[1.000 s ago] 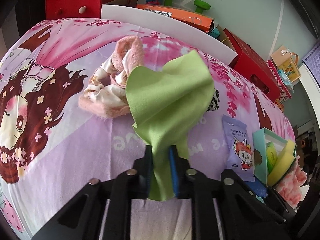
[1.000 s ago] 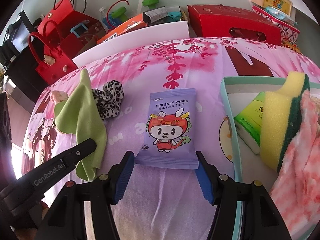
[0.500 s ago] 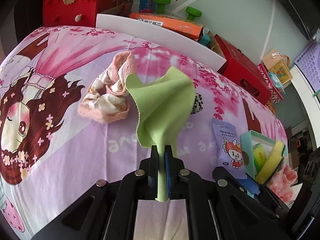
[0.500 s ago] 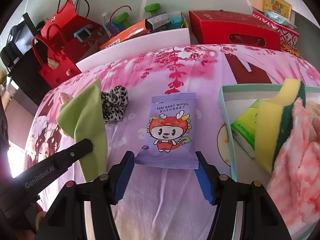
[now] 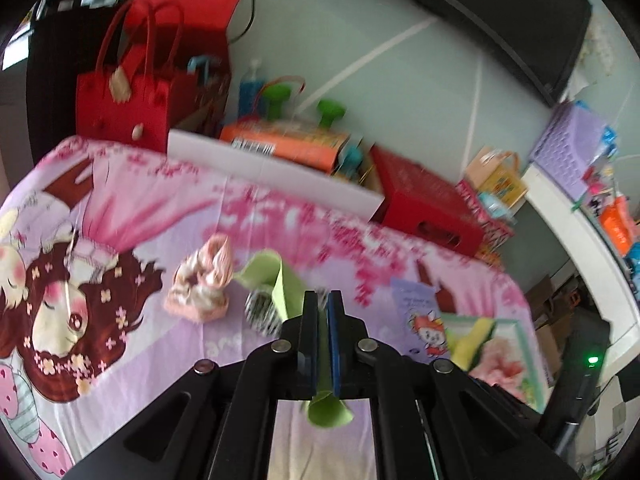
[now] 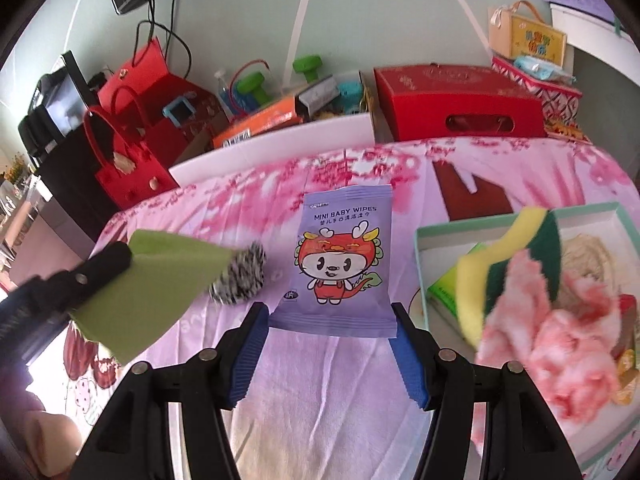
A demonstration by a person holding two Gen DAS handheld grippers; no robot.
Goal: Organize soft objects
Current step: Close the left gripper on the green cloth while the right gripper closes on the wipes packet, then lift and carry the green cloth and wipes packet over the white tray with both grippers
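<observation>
The left gripper [image 5: 323,300] has its jaws clamped on the green cloth [image 6: 160,276], lifted clear of the bed; the tray [image 6: 420,276] lies toward frame right, nearer the right gripper [image 6: 328,320], whose jaws stand apart beside the baby wipes [image 6: 340,256]

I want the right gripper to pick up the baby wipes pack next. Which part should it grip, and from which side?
Probably the near sealed bottom edge of the baby wipes pack, coming low from the front. The pack lies flat on the bedsheet, and that thin edge already sits between the open fingers of the right gripper.
</observation>
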